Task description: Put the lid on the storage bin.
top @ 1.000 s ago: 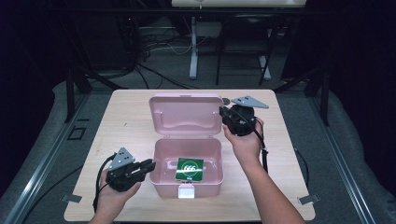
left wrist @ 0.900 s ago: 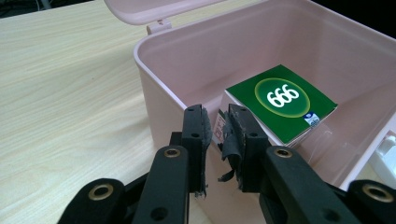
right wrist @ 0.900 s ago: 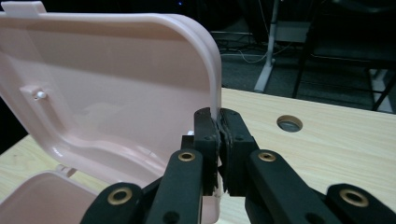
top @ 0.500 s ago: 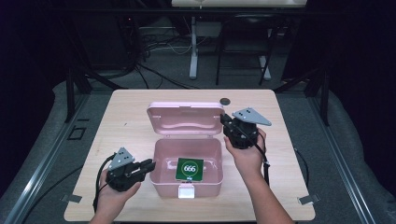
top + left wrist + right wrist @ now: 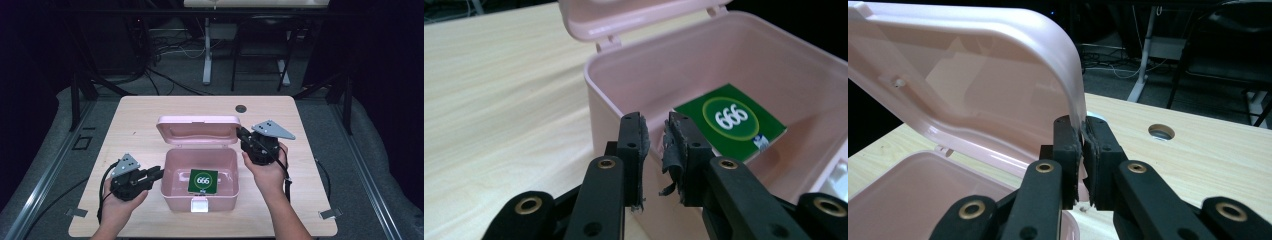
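Since the earlier high-view frames, the pink lid (image 5: 197,129) has been swung forward from leaning back to standing nearly upright, and the right gripper (image 5: 242,134) has been brought nearer along with it. The right fingers (image 5: 1068,145) are seen pinching the lid's right edge, having just eased apart slightly with that edge between them. The left gripper (image 5: 159,174) is held against the left wall of the pink plastic box (image 5: 172,192); its fingers (image 5: 633,137) are parted by a narrow gap astride the wall's rim, and it cannot be told whether the rim is pressed.

The box stands at the middle of the wooden tabletop (image 5: 130,125), nearer the front edge. In the high view, both hands, a white latch (image 5: 199,205) and 1 round hole (image 5: 241,108) in the tabletop are shown. The straddled rim is shown by the left gripper view alone, the pinched lid edge by the right gripper view.

Counted: 1 box, 1 lid, 1 green card (image 5: 203,180) marked 666 lying flat inside, 2 grippers.
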Available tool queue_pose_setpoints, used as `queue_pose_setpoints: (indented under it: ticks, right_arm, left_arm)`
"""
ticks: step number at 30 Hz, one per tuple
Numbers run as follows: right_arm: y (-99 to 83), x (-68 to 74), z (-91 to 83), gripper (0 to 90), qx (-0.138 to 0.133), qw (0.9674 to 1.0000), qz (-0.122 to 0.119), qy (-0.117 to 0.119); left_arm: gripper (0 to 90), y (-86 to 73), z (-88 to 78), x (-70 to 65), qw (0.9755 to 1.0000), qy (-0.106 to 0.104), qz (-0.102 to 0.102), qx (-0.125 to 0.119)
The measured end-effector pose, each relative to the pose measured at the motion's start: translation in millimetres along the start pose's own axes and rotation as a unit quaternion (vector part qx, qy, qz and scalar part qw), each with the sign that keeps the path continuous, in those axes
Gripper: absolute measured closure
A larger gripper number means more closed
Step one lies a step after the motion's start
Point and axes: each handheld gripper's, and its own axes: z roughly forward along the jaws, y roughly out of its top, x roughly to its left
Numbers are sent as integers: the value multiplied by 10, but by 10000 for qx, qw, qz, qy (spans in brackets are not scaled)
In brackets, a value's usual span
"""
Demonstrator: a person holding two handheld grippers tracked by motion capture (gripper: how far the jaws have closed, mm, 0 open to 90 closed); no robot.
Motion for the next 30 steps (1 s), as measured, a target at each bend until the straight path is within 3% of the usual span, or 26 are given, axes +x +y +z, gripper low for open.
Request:
queue_pose_setpoints:
  ticks: [14,30]
  right_arm:
    - [-14,2,-66,837,149,9998,68,127]
    - [-25,-14,-108,827,288,9991,131,277]
  left_arm:
    - [749,302,-83,43,9991,240,131,-322]
    - [709,711,-140,27,9960,493,327,-670]
